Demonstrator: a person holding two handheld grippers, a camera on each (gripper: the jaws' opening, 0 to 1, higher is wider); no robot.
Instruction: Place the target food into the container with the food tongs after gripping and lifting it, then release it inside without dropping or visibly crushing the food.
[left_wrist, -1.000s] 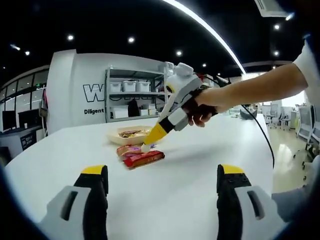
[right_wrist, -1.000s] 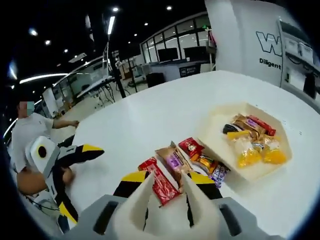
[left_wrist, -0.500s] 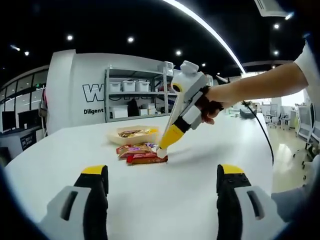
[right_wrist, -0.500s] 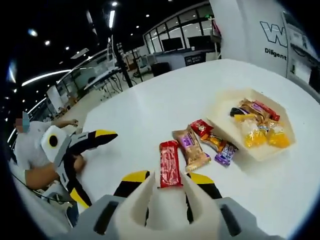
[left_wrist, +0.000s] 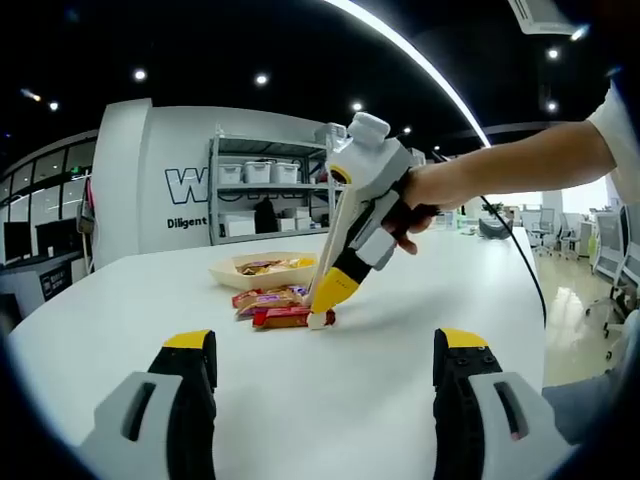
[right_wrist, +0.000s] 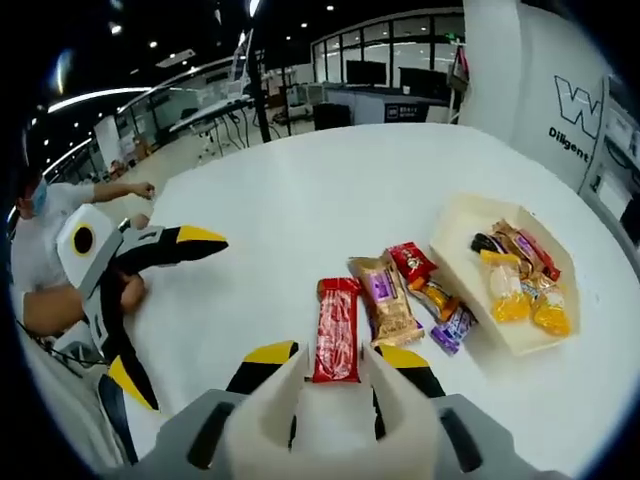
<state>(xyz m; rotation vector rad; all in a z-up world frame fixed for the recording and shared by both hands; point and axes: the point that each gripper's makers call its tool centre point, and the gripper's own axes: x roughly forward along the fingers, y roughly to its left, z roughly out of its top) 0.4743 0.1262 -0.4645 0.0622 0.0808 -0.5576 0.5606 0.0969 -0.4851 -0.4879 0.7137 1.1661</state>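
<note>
Approach step: your right gripper (right_wrist: 335, 372) stands apart astride the red bar (right_wrist: 337, 329) — next, close gently; left gripper (left_wrist: 325, 365) open, idle.

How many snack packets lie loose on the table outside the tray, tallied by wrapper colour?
Red: 2, the long red bar between the right gripper's tong tips, and a small red packet.
Tan with purple label: 1.
Orange: 1.
Purple: 1.
Total: 5 loose on the white table; the tray's contents are not counted.
</note>
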